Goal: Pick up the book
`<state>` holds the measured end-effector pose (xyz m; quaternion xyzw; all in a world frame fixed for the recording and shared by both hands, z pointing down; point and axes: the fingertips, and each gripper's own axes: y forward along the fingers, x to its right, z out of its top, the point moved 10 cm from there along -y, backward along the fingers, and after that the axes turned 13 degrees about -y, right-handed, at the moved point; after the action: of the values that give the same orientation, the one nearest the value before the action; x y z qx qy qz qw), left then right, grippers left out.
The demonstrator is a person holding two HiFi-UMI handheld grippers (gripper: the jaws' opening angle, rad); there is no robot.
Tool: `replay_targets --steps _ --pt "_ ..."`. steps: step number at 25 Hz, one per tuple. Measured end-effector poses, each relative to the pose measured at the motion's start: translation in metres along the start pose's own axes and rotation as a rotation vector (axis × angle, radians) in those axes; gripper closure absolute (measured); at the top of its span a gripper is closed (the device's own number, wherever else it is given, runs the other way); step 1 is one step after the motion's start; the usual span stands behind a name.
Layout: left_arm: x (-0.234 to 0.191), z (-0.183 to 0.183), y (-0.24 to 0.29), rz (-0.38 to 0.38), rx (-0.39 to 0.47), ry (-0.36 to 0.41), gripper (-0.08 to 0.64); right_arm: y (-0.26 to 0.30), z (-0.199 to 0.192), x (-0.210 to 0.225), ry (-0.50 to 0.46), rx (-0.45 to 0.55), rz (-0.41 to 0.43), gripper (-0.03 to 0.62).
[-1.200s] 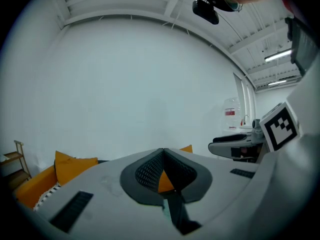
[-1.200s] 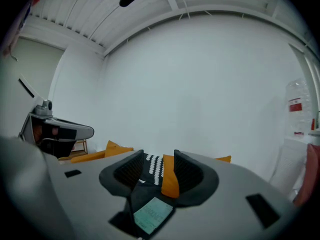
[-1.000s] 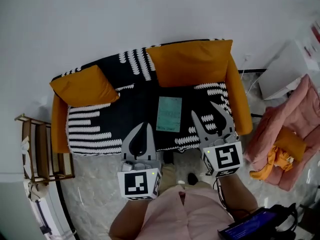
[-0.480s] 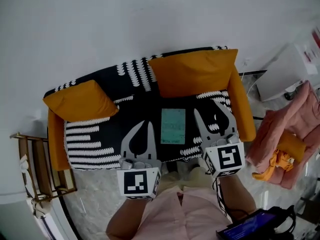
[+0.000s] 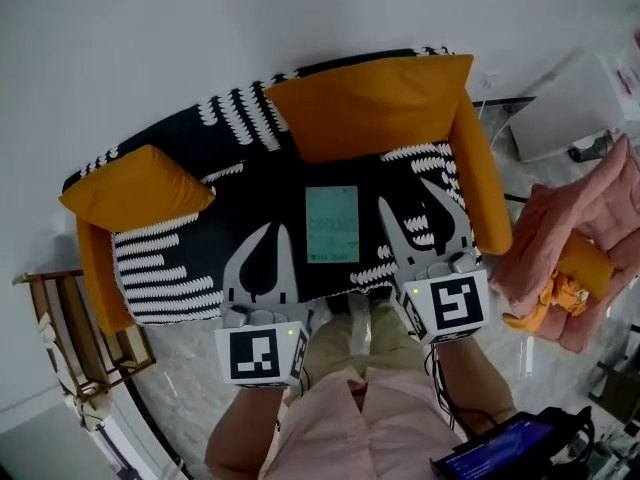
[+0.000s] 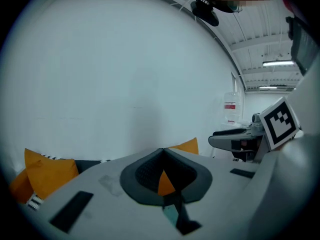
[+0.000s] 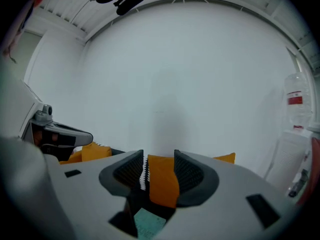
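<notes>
A thin teal book (image 5: 332,224) lies flat in the middle of the seat of a sofa (image 5: 180,268) covered in black-and-white cloth. My left gripper (image 5: 274,230) hovers over the seat's front edge, just left of the book, with its tips together and nothing held. On the book's right side, my right gripper (image 5: 408,196) is open and empty. In the left gripper view only a teal sliver of the book (image 6: 170,215) shows under the shut gripper (image 6: 162,152). The right gripper view has the book (image 7: 149,224) low between the parted jaws of the gripper (image 7: 160,166).
Orange cushions sit at the sofa's back right (image 5: 370,103) and left end (image 5: 130,188). A wooden rack (image 5: 62,328) stands left of the sofa. A pink-draped seat (image 5: 585,258) and a white box (image 5: 560,118) are at the right. A white wall rises behind.
Both grippers have moved forward over the seat, so the book now lies between them. The book itself has not moved. Jaw states look unchanged.
</notes>
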<state>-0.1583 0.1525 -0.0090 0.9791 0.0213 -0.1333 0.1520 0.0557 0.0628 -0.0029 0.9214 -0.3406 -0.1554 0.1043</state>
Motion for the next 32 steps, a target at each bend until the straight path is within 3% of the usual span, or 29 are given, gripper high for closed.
replay_targets --steps 19,32 --pt "0.008 -0.127 0.038 0.055 -0.240 -0.046 0.549 0.011 -0.154 -0.017 0.127 -0.207 0.096 0.397" --pt "-0.020 -0.184 0.064 0.123 -0.316 -0.100 0.549 0.037 -0.219 -0.037 0.153 -0.269 0.148 0.396"
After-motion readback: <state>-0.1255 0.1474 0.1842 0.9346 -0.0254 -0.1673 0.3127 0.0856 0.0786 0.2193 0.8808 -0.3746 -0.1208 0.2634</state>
